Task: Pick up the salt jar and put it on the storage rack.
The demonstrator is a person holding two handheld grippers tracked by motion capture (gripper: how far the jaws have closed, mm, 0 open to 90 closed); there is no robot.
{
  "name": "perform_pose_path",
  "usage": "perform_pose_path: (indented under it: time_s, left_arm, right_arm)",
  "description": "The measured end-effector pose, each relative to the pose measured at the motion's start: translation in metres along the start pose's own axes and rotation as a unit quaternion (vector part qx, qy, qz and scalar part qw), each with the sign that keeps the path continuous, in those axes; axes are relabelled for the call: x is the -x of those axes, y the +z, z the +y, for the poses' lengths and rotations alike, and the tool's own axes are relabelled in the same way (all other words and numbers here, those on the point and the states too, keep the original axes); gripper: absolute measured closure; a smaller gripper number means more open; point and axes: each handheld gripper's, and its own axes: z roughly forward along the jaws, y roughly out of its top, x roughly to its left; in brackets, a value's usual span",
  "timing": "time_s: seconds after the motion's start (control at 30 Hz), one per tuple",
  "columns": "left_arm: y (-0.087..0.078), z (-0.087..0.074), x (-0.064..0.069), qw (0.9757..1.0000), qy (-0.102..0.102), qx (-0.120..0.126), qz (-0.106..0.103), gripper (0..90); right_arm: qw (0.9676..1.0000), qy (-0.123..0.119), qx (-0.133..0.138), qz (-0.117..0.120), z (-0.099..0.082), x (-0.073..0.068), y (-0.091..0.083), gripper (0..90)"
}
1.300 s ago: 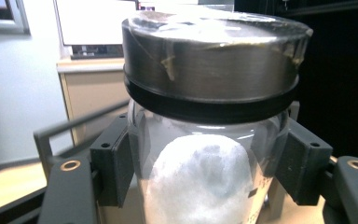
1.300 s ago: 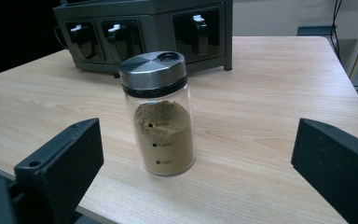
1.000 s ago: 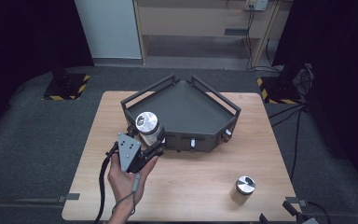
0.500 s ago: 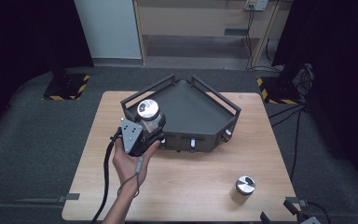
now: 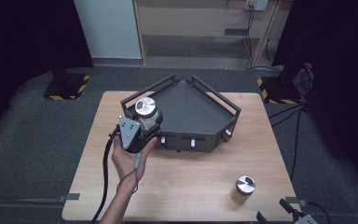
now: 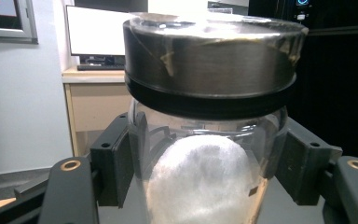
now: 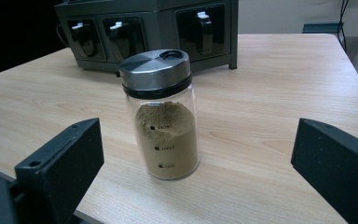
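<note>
A glass jar of white powder [image 5: 145, 111] with a silver lid is at the near left corner of the dark three-cornered rack [image 5: 200, 107]. My left gripper [image 5: 148, 125] is shut on the jar's glass body. In the left gripper view the jar [image 6: 205, 84] stands upright between both pads, with my left gripper [image 6: 209, 161] clamped below the lid. Whether the jar rests on the rack I cannot tell. A second jar, of brown powder [image 5: 243, 188], stands on the table at the near right. My right gripper [image 7: 196, 170] is open before that jar [image 7: 163, 116], apart from it.
The rack has raised rails and three latches [image 7: 142, 28] on its front face. The wooden table [image 5: 186, 182] ends close behind my right gripper [image 5: 279, 212]. Dark floor, cables and a stand surround the table.
My left hand has moved away from me and to the left, carrying the white-powder jar along the rack's front to its left corner. The right gripper and the brown jar have kept still.
</note>
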Motion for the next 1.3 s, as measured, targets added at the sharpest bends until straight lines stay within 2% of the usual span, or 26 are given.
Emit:
perform_pose_path:
  time_s: [0.33,0.67,0.97,1.3]
  left_arm:
    - [0.008,0.003,-0.001,1.0,0.001,0.009,-0.003,30.4]
    - [0.029,0.001,-0.002,0.9999,0.01,-0.007,-0.009,30.3]
    - [0.048,-0.001,-0.007,0.9999,0.009,-0.012,0.003,30.3]
    - [0.063,-0.001,-0.012,0.9996,0.018,-0.022,0.008,30.4]
  right_arm:
    - [1.0,0.0,0.0,-0.001,0.0,0.0,0.001,2.7]
    - [1.0,0.003,-0.002,-0.003,0.0,0.001,0.003,2.7]
    - [1.0,0.007,-0.003,-0.003,0.0,0.002,0.004,2.7]
    - [0.9999,0.01,-0.002,-0.002,0.0,0.003,0.004,2.7]
